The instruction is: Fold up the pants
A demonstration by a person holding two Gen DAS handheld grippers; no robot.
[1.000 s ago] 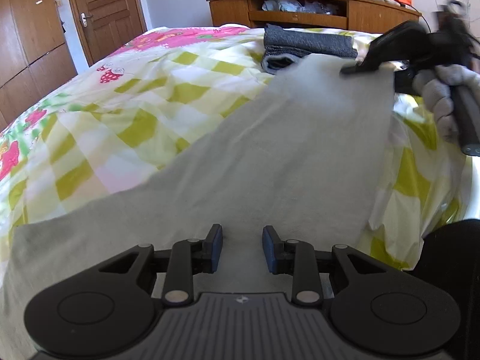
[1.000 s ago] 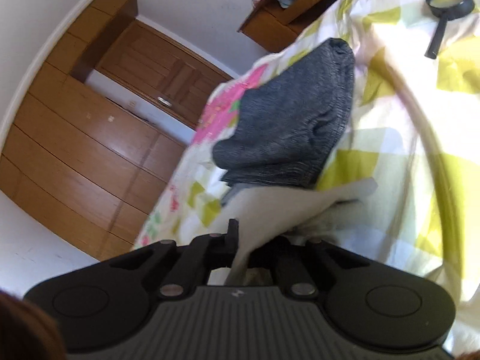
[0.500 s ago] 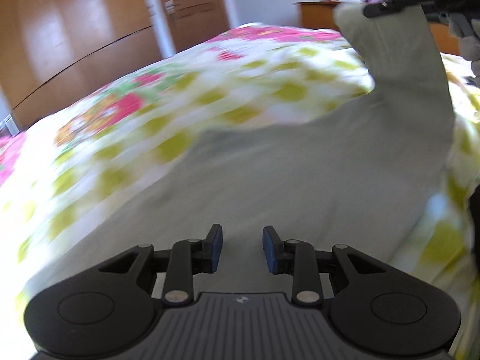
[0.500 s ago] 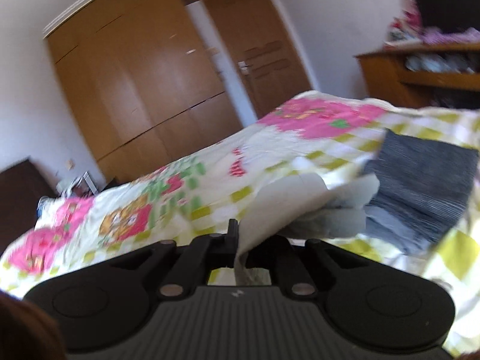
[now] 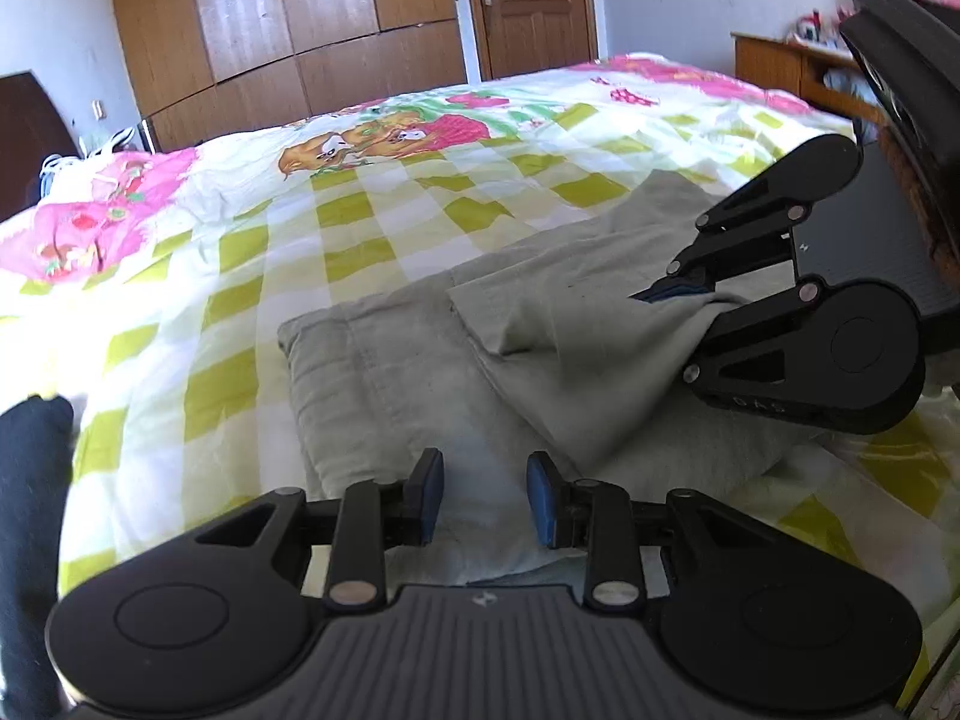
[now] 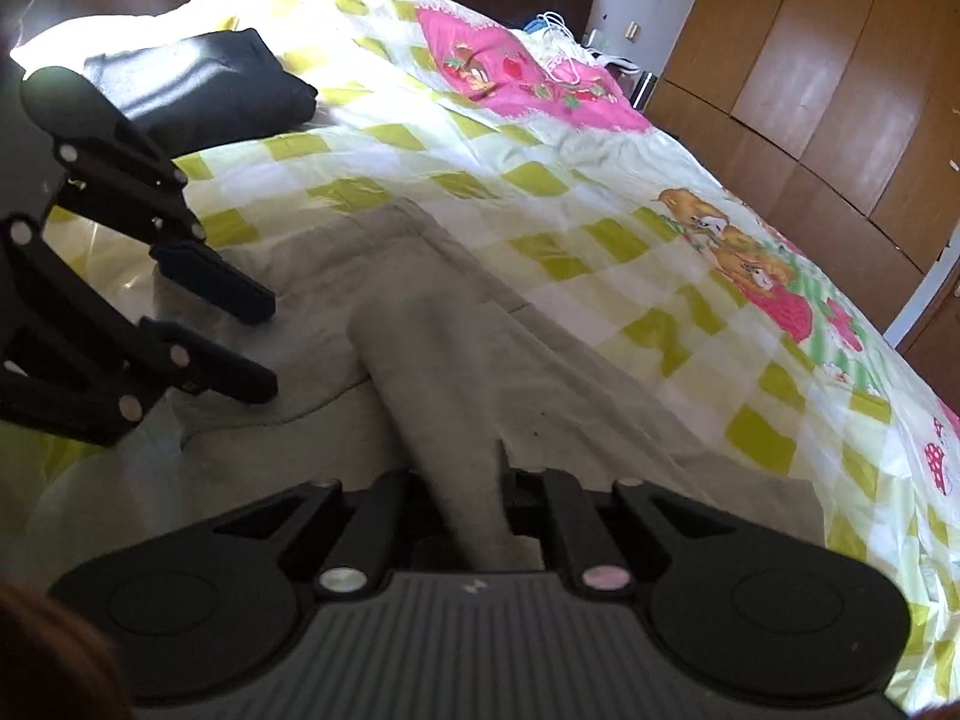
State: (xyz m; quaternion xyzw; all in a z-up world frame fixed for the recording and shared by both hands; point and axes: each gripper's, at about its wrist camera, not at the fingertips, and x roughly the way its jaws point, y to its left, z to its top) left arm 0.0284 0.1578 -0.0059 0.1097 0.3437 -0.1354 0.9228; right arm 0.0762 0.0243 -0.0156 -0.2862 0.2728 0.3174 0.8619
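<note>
Light grey pants (image 5: 420,360) lie on the checked quilt, folded over on themselves, with one end laid on top of the lower layer. My right gripper (image 6: 474,480) has that upper end (image 6: 456,372) pinched between its fingers, and its jaws are opening slightly. In the left wrist view the right gripper (image 5: 654,294) comes in from the right, with cloth hanging from its tips. My left gripper (image 5: 485,474) hovers open just above the near part of the pants, nothing between its pads. It also shows in the right wrist view as the left gripper (image 6: 267,345), at the left.
The bed's yellow-checked quilt (image 5: 360,210) with pink prints stretches beyond the pants. A dark folded garment (image 6: 210,84) lies near the headboard. A wooden wardrobe (image 5: 300,18) and a door (image 5: 528,0) stand behind, and a wooden shelf unit (image 5: 798,72) is at the right.
The right gripper has carried the pants' end across and down over the rest of the cloth, rolling as it went. The left gripper has swung sideways along the pants, still open.
</note>
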